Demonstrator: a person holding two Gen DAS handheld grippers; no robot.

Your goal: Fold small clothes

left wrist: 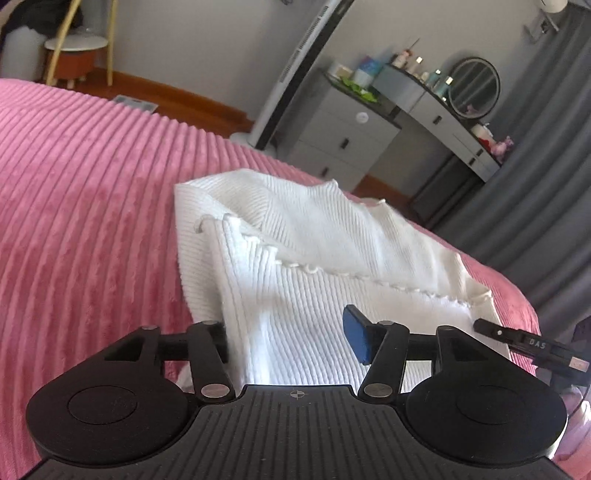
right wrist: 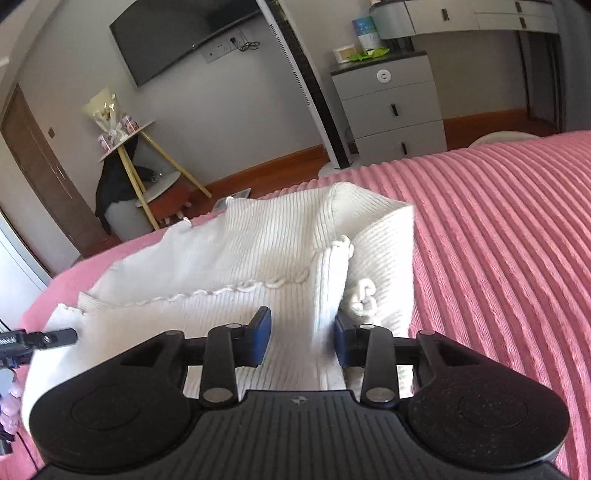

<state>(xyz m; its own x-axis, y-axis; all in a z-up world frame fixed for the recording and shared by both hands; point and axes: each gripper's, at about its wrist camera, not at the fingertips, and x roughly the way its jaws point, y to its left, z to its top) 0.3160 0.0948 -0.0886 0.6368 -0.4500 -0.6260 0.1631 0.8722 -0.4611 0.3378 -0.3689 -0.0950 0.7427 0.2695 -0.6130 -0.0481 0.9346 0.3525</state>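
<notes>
Garment: one white ribbed knit top with a scalloped hem (left wrist: 332, 266) lies partly folded on the bed, its near half doubled over the far half.
Bed: one, under a pink ribbed plush cover (left wrist: 92, 206) that runs out on every side of the top.
Left tool (left wrist: 288, 341): one, low over the near left corner of the top; jaws stand apart, the blue pad on one finger (left wrist: 356, 338) clear of the knit, the other finger partly hidden behind the top's edge; nothing is pinched.
Right tool (right wrist: 301, 341): one, over the near right corner; jaws stand apart with a raised fold of the knit (right wrist: 328, 291) between the two blue pads, the fold blurred, neither pad seen pressing on it.
Knot: one small bunched white tie (right wrist: 362, 295) sits just right of that fold.
Beyond the bed: one grey three-drawer cabinet (right wrist: 391, 107), one tall white tower fan (right wrist: 310, 85), one wall-mounted dark screen (right wrist: 184, 33), one round mirror (left wrist: 474, 86) on a grey dressing surface (left wrist: 436, 110), one yellow-legged side stand (right wrist: 147, 158).
In the way: each tool's black body blocks the top's nearest edge.
</notes>
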